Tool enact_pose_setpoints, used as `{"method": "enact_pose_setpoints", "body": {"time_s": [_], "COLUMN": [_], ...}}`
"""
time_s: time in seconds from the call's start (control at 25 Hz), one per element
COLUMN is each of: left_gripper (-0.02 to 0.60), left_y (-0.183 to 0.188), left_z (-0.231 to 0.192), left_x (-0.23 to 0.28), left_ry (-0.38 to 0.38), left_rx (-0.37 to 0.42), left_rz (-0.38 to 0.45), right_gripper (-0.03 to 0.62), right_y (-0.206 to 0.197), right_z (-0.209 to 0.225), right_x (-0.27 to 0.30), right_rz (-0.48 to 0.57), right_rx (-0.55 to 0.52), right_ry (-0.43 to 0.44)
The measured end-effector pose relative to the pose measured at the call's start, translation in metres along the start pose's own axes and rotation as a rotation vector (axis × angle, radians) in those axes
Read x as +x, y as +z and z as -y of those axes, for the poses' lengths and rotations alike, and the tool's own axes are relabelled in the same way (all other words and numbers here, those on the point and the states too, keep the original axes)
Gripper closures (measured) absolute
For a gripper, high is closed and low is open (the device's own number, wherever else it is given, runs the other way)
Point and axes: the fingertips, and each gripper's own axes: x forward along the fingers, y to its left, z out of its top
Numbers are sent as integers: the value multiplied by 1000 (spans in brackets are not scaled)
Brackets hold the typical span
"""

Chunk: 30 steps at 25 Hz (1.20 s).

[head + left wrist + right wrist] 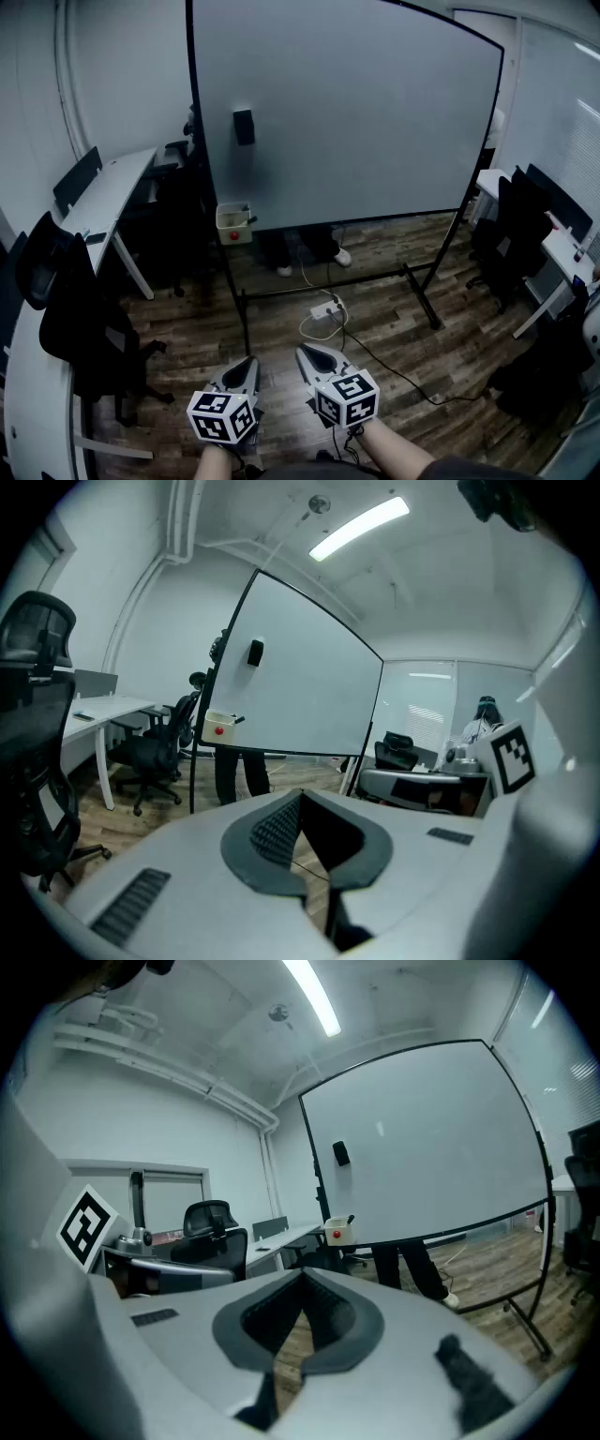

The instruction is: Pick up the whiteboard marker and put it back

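Note:
A large whiteboard stands on a black wheeled frame across the room. A small pale holder box with a red dot hangs at its lower left corner. A dark marker pokes out of the box's right side; the marker also shows in the right gripper view. A black eraser sticks to the board above. My left gripper and right gripper are held side by side low in the head view, far from the board. Both are shut with nothing between their jaws.
A person's legs stand behind the board. A white power strip with cables lies on the wooden floor in front of the frame. A desk and black chairs line the left; more chairs stand at the right.

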Motion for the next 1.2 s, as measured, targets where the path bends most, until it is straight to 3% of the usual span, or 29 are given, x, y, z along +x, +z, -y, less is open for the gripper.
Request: {"method": "enact_pose_setpoints", "body": {"time_s": [0.4,0.8,0.96,1.2], "left_gripper": [568,568,568,568], "left_y": [2,4,6,4], "left_z": [17,18,19,31], "left_x": [3,8,12,15], "left_ry": [-34,28,61,74], "left_rx": [22,13,-24,-10], "left_rz": [15,28,50,40], "right_gripper": [571,571,571,571], "right_y": [2,4,0,-1], "right_z": [2,32,47,52], "right_x": [-10,-27,-38,-35], "right_rz": [6,42,39,34], "right_rx": [-18,22,45,32], "right_ry": [1,-54,-30,25]}}
